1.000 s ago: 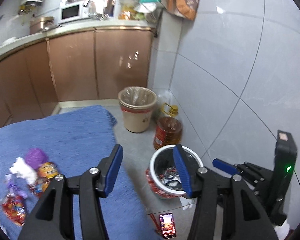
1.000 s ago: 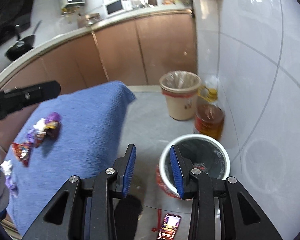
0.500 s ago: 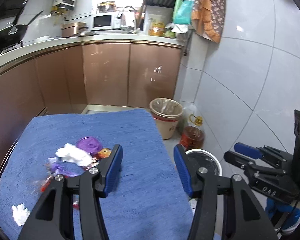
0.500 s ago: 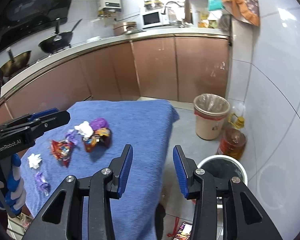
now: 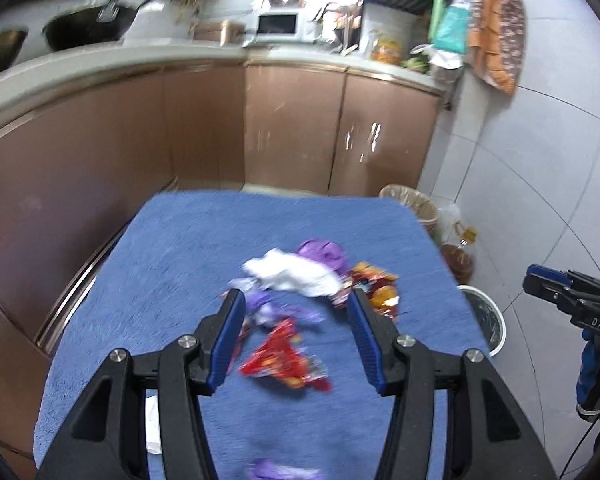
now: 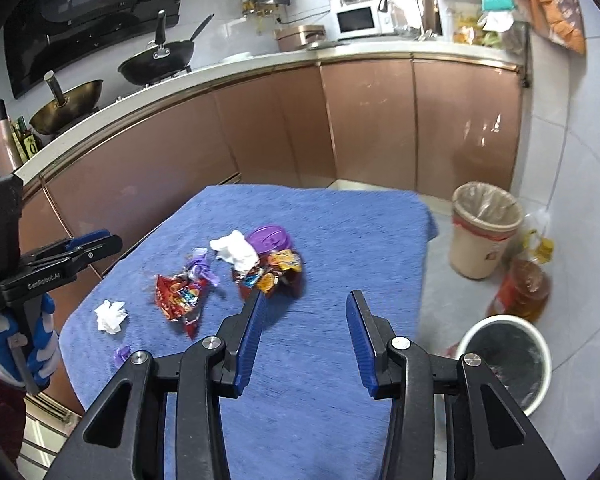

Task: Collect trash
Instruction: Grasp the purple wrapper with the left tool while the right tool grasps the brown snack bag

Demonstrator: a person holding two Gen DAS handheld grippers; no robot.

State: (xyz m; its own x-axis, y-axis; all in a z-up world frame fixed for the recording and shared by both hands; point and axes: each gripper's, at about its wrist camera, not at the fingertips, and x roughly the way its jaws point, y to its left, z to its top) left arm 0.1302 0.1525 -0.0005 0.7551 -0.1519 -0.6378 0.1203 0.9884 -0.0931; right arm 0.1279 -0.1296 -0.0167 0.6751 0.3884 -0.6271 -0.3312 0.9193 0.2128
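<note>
Crinkly red snack wrapper (image 5: 286, 362) lies flat on fuzzy blue cloth (image 5: 172, 264), just ahead between the left gripper (image 5: 296, 334) fingers; long axis blurred. Crumpled white tissue (image 5: 296, 274), purple lid (image 5: 320, 252) and orange wrapper (image 5: 374, 286) lie beyond. Both grippers are wide apart, holding nothing; right gripper (image 6: 305, 330) hovers over cloth. Round white bin (image 6: 508, 364) with black liner sits on the floor to its right; contents unclear.

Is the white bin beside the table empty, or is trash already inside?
Cannot tell: the white bin has a dark liner, and its bottom is unclear.
</note>
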